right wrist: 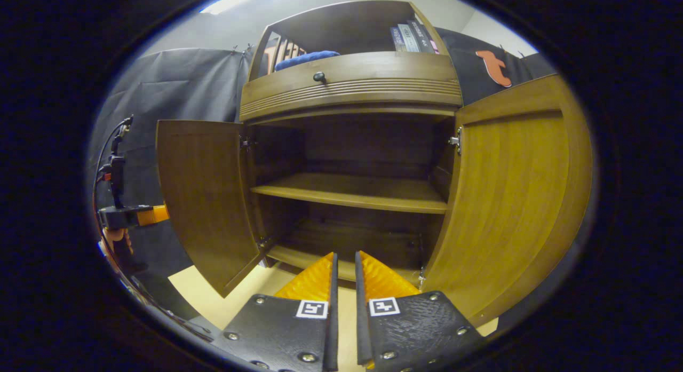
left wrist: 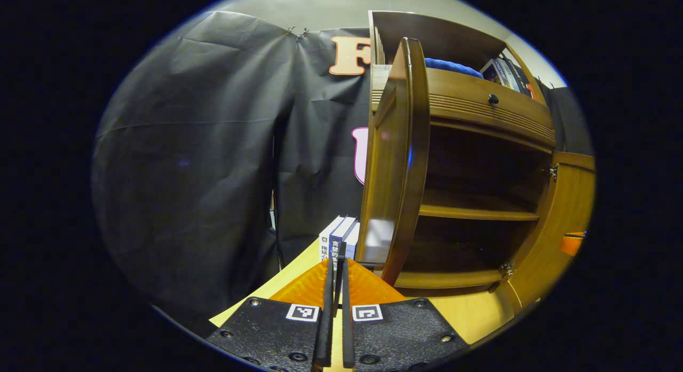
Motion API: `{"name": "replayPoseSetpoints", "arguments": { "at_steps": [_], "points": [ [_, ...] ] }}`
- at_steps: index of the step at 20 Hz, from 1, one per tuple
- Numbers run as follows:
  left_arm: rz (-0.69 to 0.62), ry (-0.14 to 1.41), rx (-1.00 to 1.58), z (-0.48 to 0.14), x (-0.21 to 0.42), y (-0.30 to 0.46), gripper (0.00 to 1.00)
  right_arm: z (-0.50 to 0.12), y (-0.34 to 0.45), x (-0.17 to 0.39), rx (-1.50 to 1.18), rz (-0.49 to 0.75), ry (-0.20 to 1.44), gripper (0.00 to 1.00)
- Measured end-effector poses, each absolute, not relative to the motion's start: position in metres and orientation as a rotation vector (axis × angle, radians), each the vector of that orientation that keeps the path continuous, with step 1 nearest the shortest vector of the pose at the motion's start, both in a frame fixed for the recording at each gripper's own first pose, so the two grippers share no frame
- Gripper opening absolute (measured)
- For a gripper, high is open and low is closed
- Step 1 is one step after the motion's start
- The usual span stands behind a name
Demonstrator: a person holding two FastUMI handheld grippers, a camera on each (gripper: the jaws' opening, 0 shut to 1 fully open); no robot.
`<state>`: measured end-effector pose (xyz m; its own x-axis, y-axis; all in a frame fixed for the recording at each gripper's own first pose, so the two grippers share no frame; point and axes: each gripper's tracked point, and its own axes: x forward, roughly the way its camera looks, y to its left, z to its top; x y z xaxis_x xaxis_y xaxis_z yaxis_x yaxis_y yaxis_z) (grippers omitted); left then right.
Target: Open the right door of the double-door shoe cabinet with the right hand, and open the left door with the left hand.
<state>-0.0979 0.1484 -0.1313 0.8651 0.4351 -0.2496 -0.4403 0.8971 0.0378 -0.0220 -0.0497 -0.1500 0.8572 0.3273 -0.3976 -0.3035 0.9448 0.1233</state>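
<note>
The wooden shoe cabinet [right wrist: 349, 78] stands on a pale table with both doors swung open. In the right gripper view its left door [right wrist: 205, 201] hangs out to the left and its right door [right wrist: 517, 201] to the right, baring the inner shelf [right wrist: 352, 193]. My right gripper [right wrist: 345, 260] is shut on nothing, in front of the cabinet's bottom opening. In the left gripper view the left door [left wrist: 397, 158] is seen edge-on, just right of my left gripper [left wrist: 337, 265], which is shut and holds nothing. The right door [left wrist: 565, 222] stands open at the far right.
Several upright books [left wrist: 339, 238] stand on the table [left wrist: 475, 313] just ahead of my left gripper, beside the left door. Above the doors is a drawer with a dark knob [right wrist: 319, 76]. On top lie a blue cloth [right wrist: 307, 57] and more books [right wrist: 413, 38].
</note>
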Motion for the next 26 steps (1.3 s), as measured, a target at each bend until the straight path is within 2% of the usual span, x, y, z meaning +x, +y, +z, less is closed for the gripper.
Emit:
{"name": "replayPoseSetpoints", "arguments": {
  "at_steps": [7, 15, 16, 17, 26],
  "points": [
    [0.460, 0.245, -0.012, -0.123, -0.106, 0.156, 0.08, -0.149, -0.050, -0.022, 0.054, 0.331, 0.428, 0.14],
    [0.556, 0.238, -0.012, -0.112, -0.130, 0.180, 0.08, -0.149, -0.049, -0.022, 0.058, 0.342, 0.424, 0.14],
    [0.571, 0.231, -0.010, -0.110, -0.132, 0.183, 0.00, -0.148, -0.049, -0.022, 0.058, 0.342, 0.423, 0.14],
    [0.583, 0.224, -0.010, -0.106, -0.136, 0.184, 0.08, -0.148, -0.049, -0.022, 0.060, 0.342, 0.422, 0.14],
    [0.507, 0.138, -0.047, -0.071, -0.114, 0.138, 0.09, -0.138, -0.056, -0.021, 0.060, 0.304, 0.399, 0.14]
  ]
}}
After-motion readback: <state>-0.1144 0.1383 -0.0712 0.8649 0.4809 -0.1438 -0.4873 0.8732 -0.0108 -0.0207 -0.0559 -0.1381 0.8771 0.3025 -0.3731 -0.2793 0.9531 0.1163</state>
